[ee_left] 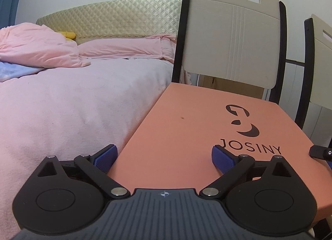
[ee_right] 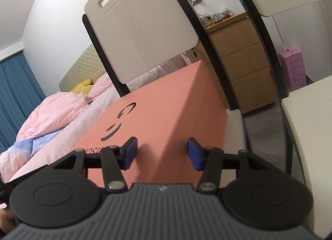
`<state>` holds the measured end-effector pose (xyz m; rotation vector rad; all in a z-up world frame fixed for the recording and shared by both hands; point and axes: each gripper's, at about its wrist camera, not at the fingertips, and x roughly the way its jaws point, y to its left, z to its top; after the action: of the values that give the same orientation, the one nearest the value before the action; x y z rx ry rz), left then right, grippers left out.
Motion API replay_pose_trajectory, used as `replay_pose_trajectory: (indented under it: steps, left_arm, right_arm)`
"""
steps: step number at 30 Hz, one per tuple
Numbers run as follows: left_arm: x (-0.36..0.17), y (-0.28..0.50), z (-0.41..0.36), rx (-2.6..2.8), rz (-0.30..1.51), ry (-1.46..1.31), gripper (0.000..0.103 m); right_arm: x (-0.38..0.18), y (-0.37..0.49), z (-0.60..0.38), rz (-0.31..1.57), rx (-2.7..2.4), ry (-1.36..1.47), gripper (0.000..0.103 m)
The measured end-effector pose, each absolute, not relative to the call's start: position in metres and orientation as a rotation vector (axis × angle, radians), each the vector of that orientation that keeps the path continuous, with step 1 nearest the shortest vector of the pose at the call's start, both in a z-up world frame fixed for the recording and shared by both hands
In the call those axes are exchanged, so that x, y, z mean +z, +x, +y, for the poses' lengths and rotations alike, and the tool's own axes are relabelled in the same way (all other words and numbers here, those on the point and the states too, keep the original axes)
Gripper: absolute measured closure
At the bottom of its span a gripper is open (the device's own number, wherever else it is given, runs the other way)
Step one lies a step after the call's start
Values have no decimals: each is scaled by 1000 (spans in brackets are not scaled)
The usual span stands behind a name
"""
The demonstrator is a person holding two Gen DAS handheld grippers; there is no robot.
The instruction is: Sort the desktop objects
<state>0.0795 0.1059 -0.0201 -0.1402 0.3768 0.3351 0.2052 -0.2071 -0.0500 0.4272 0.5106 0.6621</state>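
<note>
Resting on a chair (ee_left: 234, 32), the box (ee_left: 186, 119) lies just ahead of the wide-open left claw (ee_left: 165, 154). The right claw (ee_right: 162, 149), drawn together, straddles its corner edge.

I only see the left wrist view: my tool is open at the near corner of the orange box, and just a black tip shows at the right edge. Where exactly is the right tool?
Observer: The right tool straddles the long edge of the orange box, near its front. One pad is over the top, the other beside the side face.
Operator: What is the box resting on?
Observer: A pale chair seat; a bare strip of it shows beside the box.
Operator: Anything else out there to sort?
Observer: A pink carton stands by the far wall, to the right of a wooden drawer unit.
</note>
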Motion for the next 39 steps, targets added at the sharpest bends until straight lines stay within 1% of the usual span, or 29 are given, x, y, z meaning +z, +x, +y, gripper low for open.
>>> replay_pose_trajectory:
  steps: [3,6,10,17,20,23,27,32,35,39]
  left_arm:
    - [-19,74,101,340,359,-129,4]
    - [-16,69,97,322,340,-135,4]
    - [-17,69,91,300,350,-116,4]
    - [-17,68,90,272,349,-135,4]
    - [-18,67,88,272,348,-129,4]
    - [-19,68,86,267,346,-124,4]
    - [-19,68,87,266,341,-120,4]
    - [-19,67,90,262,333,-139,4]
    - [-18,65,94,247,324,-165,4]
    - [-18,64,93,249,318,-168,4]
  right_arm:
    - [-45,197,-202,504,644,394,50]
    - [-39,183,-199,474,638,362,48]
    - [-34,168,-200,453,645,323,48]
    - [-27,171,-197,417,618,269,48]
    - [-16,189,-197,398,619,273,48]
    - [-3,222,-186,407,605,210,49]
    - [10,285,-151,522,611,159,50]
    - [19,344,-81,577,572,-95,51]
    - [21,361,-52,571,559,-171,51]
    - [19,371,-33,549,571,-172,51]
